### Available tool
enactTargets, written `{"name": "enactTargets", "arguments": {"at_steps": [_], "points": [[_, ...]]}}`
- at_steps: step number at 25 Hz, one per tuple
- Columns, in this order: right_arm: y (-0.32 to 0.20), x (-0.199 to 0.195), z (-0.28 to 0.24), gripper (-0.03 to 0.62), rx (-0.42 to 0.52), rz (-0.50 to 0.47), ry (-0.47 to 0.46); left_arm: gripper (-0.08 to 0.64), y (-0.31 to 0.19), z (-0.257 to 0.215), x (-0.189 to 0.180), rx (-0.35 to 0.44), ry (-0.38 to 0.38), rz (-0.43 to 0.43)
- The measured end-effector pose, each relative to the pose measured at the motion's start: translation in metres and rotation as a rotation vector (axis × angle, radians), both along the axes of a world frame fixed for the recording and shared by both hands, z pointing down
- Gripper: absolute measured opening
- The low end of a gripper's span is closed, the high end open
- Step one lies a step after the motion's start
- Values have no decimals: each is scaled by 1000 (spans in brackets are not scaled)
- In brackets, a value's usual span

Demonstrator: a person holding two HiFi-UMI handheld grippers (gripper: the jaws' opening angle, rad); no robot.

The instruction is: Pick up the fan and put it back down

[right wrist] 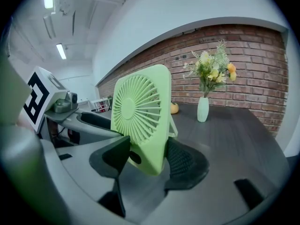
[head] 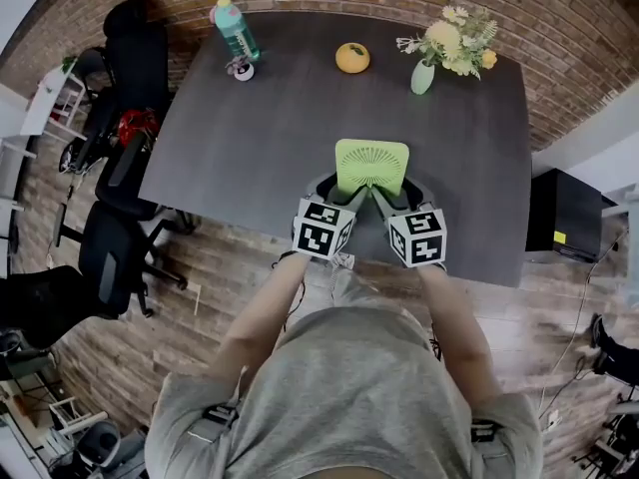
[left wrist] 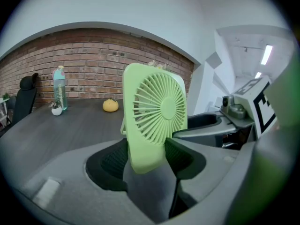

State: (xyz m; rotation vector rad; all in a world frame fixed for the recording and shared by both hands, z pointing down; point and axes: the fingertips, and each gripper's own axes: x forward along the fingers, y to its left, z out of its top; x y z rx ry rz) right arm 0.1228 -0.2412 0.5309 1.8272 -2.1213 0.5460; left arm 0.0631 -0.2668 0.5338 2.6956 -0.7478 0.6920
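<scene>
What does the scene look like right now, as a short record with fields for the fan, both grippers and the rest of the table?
fan: green, square, near the front edge of the table
left gripper: jaws closed on the fan's lower left part
right gripper: jaws closed on the fan's lower right part
lifted or resting: cannot tell
far side: teal bottle, small white pot beside it, orange round object, vase of flowers

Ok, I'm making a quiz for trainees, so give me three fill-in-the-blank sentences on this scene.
The left gripper and right gripper are both shut on the ____ fan.
The vase holds ____.
The teal bottle stands near the table's far ____ corner.
Missing words: green; flowers; left.
</scene>
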Motion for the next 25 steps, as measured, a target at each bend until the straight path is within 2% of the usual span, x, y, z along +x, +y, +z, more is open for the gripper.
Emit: {"name": "enactTargets", "arguments": {"at_steps": [14,25], "points": [[12,70,21,242,-32,187,-18,249,2,21,76,-23,-36,186],[25,116,43,242,-69,284,-20,249,10,44,125,-56,-65,281]]}}
